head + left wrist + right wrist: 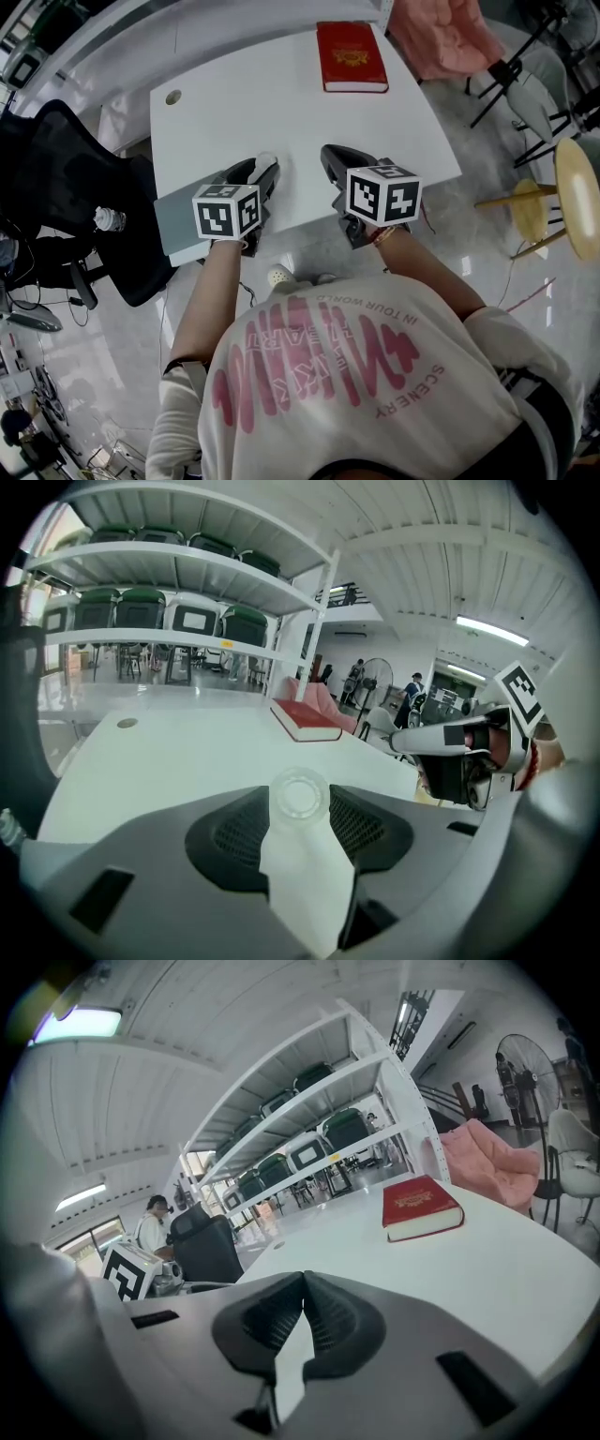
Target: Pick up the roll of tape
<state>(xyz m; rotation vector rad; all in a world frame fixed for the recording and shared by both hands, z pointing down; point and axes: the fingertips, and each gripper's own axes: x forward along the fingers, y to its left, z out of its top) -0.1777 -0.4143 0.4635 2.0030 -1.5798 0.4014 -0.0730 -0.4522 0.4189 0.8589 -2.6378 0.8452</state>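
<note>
Roll of tape (300,796) is clamped between the left gripper's (266,166) jaws over the table's (234,103) near edge, its hole faced back along the gripper. Right gripper (303,1288) is closed on nothing. A red book (351,56) is laid at the far edge.

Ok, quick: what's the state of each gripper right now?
Left gripper: closed on the clear roll of tape, held at its tips.
Right gripper: closed, nothing in it.
</note>
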